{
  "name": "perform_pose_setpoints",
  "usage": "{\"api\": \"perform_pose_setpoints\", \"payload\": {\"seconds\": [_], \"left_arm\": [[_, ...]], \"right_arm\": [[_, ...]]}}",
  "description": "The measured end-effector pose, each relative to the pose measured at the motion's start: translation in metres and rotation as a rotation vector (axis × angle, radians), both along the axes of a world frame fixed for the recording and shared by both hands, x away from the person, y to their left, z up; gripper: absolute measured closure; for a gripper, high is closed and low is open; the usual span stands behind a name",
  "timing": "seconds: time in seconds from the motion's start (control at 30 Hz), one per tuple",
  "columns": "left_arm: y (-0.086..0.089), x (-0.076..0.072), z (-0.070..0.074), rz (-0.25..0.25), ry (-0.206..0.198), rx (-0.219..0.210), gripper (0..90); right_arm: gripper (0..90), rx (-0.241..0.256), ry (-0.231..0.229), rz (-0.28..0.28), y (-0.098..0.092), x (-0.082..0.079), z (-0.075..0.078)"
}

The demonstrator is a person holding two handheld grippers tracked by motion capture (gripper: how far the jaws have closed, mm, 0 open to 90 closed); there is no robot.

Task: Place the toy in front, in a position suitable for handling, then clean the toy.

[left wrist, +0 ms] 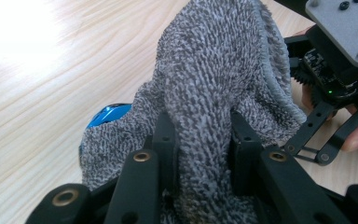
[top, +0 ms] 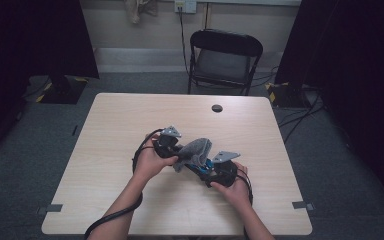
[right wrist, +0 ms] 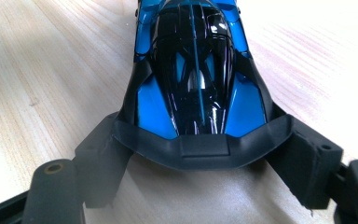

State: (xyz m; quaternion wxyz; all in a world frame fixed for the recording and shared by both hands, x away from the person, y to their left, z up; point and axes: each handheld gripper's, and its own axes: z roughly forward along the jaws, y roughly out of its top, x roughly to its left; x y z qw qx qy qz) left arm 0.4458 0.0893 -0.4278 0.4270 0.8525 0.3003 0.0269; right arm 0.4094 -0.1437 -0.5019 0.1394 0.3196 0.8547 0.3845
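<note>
The left gripper [left wrist: 200, 154] has its two black jaws pressed tight on a fluffy grey cloth [left wrist: 214, 84], and the cloth bunches up thick between them. In the left gripper view the cloth rises up and folds over like a little hill, and a bit of shiny blue toy car [left wrist: 106, 114] peeks out from under it on the left. In the same view the right gripper [left wrist: 328, 107] sits at the right edge, close behind the cloth, with a fingertip beside its thin black arms. The right gripper [right wrist: 200, 149] holds the toy car [right wrist: 193, 79] by its wide black back end, with one jaw against each side of it. The car is blue with a dark glossy roof, and it points away from that gripper across the pale wood. From the high view, the left gripper [top: 172, 150] and the right gripper [top: 210, 167] are close together near the middle of the table [top: 130, 115], a little toward the near side. The cloth [top: 194, 151] lies between them, draped over the car [top: 207, 164], so just a small blue bit shows. A left hand [top: 150, 161] and a right hand [top: 232, 186] hold the tools. Far past the table stands a black folding chair [top: 225, 57] on a grey floor.
</note>
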Motion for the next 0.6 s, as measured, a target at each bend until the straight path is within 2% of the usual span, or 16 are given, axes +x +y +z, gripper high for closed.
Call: {"api": "perform_pose_setpoints", "payload": {"seconds": [0.27, 0.37, 0.6], "left_arm": [[-0.010, 0.002, -0.001, -0.014, -0.002, 0.003, 69.7], [-0.013, 0.003, -0.002, -0.012, 0.005, -0.009, 69.6], [-0.029, 0.002, -0.011, -0.033, 0.021, 0.023, 69.6]], "right_arm": [[24.7, 0.000, 0.000, 0.000, 0.000, 0.000, 0.000], [24.7, -0.001, 0.000, 0.001, 0.000, 0.000, 0.000], [24.7, 0.000, 0.000, 0.000, 0.000, 0.000, 0.000]]}}
